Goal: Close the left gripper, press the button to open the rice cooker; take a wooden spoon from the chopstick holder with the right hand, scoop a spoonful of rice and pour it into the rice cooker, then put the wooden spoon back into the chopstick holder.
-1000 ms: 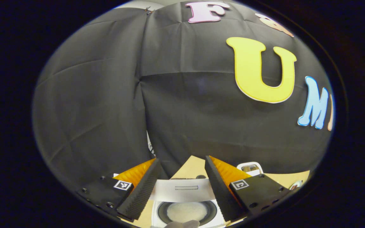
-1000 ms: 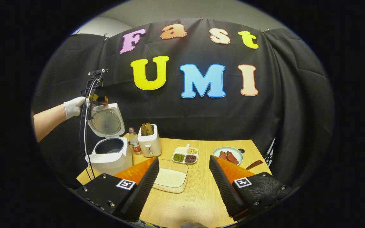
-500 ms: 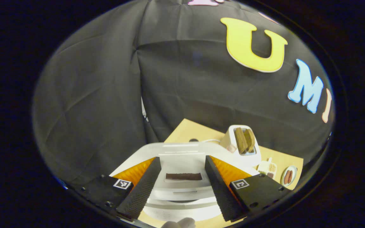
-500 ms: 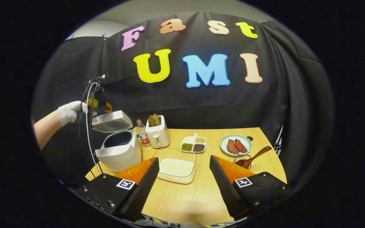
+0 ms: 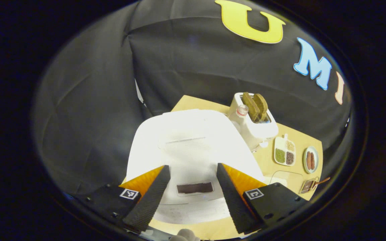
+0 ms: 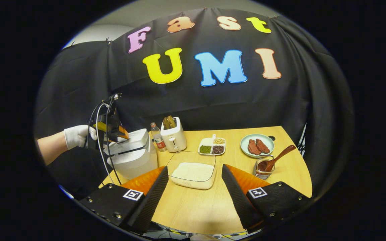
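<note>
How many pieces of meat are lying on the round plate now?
2. Both pieces of meat lie side by side on the round plate at the far right of the table: one on the left, one on the right. Nothing seems hidden there.

White rice cooker [image 6: 133, 154] at the table's left edge, lid nearly down; wooden spoon [image 6: 276, 159] leaning in the wire holder [image 6: 263, 166].

In the right gripper view, the cooker [image 6: 132, 155] is sitting at the table's [image 6: 196, 207] left edge, the bottle [image 6: 157, 136] and toaster [image 6: 174, 137] standing to its right. The rice dish [image 6: 193, 170] is lying ahead of my fingers [image 6: 152, 197], the holder [image 6: 263, 167] to its right with the spoon [image 6: 275, 160] leaning in it, the plate [image 6: 256, 145] behind.
</note>
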`<state>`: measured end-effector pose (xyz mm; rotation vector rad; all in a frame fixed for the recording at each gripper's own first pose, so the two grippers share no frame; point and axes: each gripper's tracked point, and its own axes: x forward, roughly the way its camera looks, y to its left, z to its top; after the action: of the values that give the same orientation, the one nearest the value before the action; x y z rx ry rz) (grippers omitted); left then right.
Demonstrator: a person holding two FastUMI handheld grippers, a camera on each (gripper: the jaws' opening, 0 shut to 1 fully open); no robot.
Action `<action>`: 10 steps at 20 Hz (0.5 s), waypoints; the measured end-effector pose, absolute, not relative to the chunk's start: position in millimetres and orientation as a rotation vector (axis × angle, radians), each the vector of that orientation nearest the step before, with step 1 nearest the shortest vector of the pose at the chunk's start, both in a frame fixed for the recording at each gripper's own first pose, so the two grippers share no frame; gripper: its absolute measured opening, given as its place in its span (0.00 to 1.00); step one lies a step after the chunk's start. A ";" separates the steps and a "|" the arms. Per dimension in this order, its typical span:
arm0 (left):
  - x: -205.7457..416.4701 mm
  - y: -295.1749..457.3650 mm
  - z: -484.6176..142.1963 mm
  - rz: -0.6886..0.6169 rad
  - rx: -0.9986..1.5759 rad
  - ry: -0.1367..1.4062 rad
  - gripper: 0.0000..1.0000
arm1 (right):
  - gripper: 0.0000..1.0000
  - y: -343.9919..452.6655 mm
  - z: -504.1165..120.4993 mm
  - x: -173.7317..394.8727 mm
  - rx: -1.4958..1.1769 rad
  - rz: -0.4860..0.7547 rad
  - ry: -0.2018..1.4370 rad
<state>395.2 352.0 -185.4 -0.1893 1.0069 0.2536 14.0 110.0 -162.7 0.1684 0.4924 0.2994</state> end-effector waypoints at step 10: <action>376.0 327.9 -224.7 0.129 -0.096 1.108 0.98 | 0.98 111.4 -161.4 27.2 0.222 0.328 0.510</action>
<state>376.0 327.9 -224.7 -0.0963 1.1083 0.1295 27.2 111.4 -161.4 0.2222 0.5100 0.3283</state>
